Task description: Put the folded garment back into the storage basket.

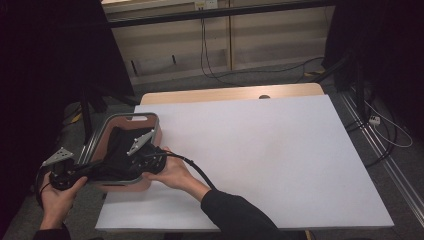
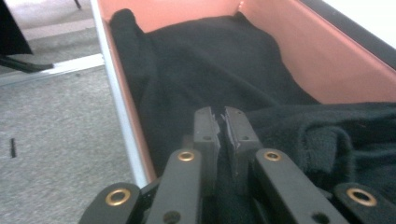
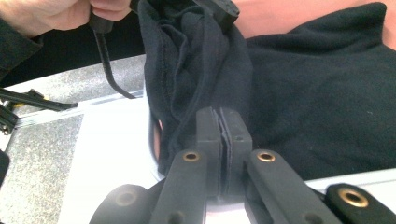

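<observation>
A pink basket [image 1: 150, 121] with a grey rim sits on the table's left edge and holds a black cloth [image 1: 122, 142]. In the left gripper view the cloth [image 2: 219, 60] lies across the basket's pink floor, and my left gripper [image 2: 223, 122] is shut with a fold of it pinched between the jaws. My right gripper [image 3: 223, 123] is shut on a bunched edge of the same cloth [image 3: 196, 60] over the basket's near rim. From above, the left gripper [image 1: 97, 171] and right gripper [image 1: 127, 169] point toward each other at the basket's near end.
A white board [image 1: 260, 150] covers the wooden table [image 1: 225, 93]. Grey floor [image 2: 51, 135] lies left of the basket, with cables and dark stand legs around the table. The other hand [image 3: 42, 14] grips its handle and cable at the top left of the right gripper view.
</observation>
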